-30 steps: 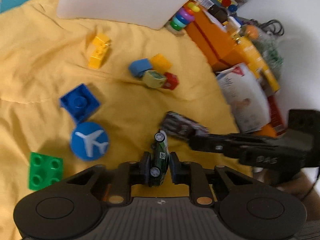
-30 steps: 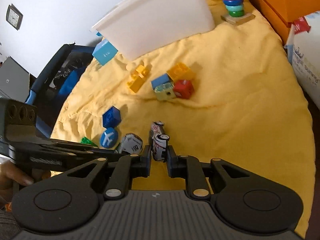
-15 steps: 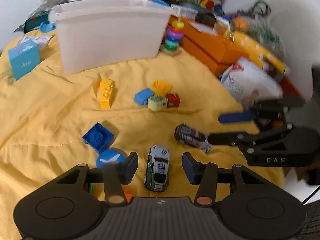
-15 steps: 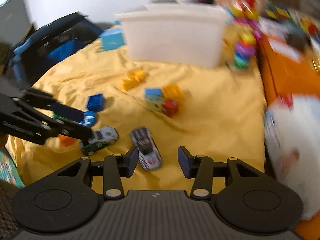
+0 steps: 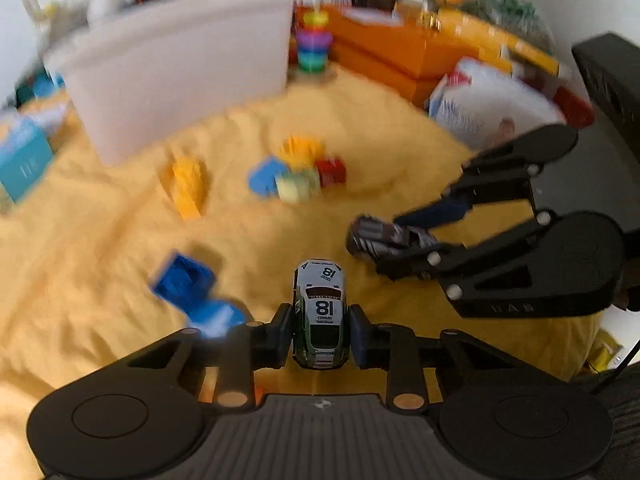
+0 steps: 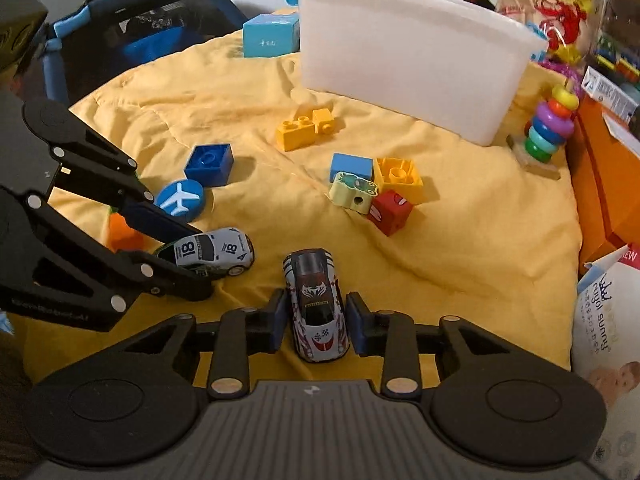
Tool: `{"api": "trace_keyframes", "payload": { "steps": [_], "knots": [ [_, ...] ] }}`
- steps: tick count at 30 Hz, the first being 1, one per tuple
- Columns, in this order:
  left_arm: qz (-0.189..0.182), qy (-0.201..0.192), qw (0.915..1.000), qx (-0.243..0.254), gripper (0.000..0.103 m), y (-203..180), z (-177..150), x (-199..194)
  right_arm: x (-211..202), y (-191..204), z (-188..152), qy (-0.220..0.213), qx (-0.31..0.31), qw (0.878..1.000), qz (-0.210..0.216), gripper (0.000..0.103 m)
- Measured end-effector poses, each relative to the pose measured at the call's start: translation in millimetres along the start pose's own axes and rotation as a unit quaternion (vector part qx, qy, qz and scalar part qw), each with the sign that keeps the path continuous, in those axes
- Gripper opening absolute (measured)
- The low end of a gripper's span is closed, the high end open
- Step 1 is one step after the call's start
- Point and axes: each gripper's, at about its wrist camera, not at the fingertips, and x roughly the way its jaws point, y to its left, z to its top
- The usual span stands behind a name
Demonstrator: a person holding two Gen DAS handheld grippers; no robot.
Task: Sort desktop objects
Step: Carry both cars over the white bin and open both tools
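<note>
A green and white toy car numbered 18 [image 5: 320,312] sits between the pads of my left gripper [image 5: 320,336], which is shut on its sides. It also shows in the right wrist view [image 6: 212,250], held by the left gripper [image 6: 176,252]. A silver and red toy car [image 6: 316,304] lies between the fingers of my right gripper [image 6: 316,328], which stand close on both sides with a narrow gap. In the left wrist view that car [image 5: 384,238] sits at the right gripper [image 5: 416,236]. Both cars rest on the yellow cloth [image 6: 460,240].
A white bin [image 6: 408,60] stands at the back. Loose blocks lie mid-cloth: yellow [image 6: 304,128], blue [image 6: 210,162], a red, yellow and light-blue cluster [image 6: 372,188], and a blue plane disc [image 6: 180,198]. A ring stacker [image 6: 550,132] and orange boxes [image 5: 400,52] stand to the right.
Half a second ago both grippers were open around the cars. Now the left has shut on the 18 car and the right has narrowed around the silver and red car.
</note>
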Motion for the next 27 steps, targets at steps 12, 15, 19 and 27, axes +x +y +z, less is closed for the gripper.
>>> {"api": "trace_keyframes", "payload": {
  "steps": [12,15,19,27],
  "knots": [
    [0.094,-0.187,0.9773,0.033,0.033,64.8,125.1,-71.3,-57.2,-34.6,92.5,-0.152,0.023,0.986,-0.059,0.035],
    [0.124,-0.21,0.9691,0.035,0.033,84.8,155.8,-69.5,-56.9,-50.6,130.9,-0.194,0.033,0.977,-0.082,0.035],
    [0.15,-0.22,0.9633,0.035,0.033,108.0,186.5,-56.2,-41.9,-73.5,177.4,-0.222,0.075,0.967,-0.105,0.035],
    [0.161,-0.166,0.9726,0.022,0.033,139.5,207.7,10.1,6.3,-103.3,218.5,-0.192,0.109,0.968,-0.117,0.036]
  ]
}}
